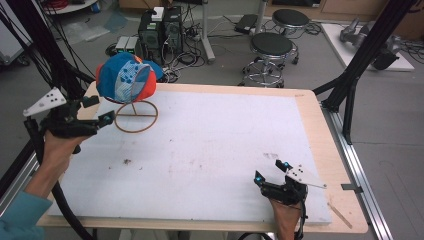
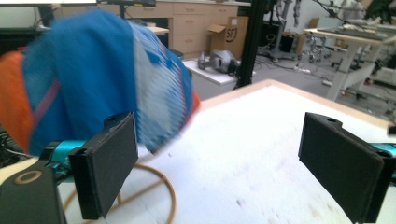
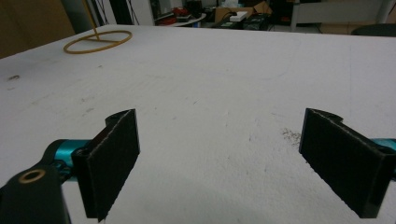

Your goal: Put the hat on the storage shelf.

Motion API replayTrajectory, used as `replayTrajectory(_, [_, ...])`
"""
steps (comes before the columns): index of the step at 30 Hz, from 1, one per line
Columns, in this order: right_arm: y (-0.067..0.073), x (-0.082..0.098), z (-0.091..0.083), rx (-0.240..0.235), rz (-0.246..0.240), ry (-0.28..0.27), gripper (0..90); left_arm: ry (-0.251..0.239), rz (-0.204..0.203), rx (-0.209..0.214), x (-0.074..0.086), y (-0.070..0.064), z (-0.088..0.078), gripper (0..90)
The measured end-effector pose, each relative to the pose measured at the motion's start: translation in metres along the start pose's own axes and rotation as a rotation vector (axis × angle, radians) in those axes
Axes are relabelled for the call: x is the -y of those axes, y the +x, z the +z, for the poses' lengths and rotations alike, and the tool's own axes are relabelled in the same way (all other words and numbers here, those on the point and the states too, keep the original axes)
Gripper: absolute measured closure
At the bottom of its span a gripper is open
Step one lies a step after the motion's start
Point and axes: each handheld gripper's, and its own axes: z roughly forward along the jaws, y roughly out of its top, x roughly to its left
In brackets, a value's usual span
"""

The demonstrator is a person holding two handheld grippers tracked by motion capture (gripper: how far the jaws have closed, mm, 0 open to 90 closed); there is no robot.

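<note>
Cap (image 1: pixel 125 77) on wire stand (image 1: pixel 136 116), left claw (image 1: pixel 98 111) wide beside it, right claw (image 1: pixel 271 171) wide.

cloth cap (image 1: pixel 125 77), matt white table (image 1: pixel 210 150)

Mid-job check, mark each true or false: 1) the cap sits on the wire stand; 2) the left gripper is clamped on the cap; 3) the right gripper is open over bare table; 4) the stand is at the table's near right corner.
1) True: the cap rests atop the wire stand.
2) False: the left gripper is open, the cap beside its fingers, not pinched.
3) True: the right gripper is open, nothing between its fingers.
4) False: it stands at the far left.
</note>
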Motion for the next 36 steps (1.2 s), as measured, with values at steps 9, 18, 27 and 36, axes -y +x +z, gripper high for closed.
replayTrajectory(9, [0.003, 0.001, -0.002, 0.025, -0.02, -0.017, 11.3, 0.006, -0.036, 0.0, 0.054, -0.012, -0.011, 12.3])
replayTrajectory(18, [0.006, 0.001, -0.003, 0.031, -0.043, -0.053, 11.3, -0.029, -0.044, -0.017, 0.102, -0.029, -0.025, 12.3])
replayTrajectory(27, [0.007, 0.002, -0.004, 0.026, -0.049, -0.07, 11.2, 0.022, 0.057, 0.004, 0.138, -0.052, -0.025, 12.3])
replayTrajectory(36, [0.007, 0.002, -0.003, 0.026, -0.06, -0.07, 11.2, -0.002, 0.069, -0.021, 0.145, -0.055, -0.027, 12.4])
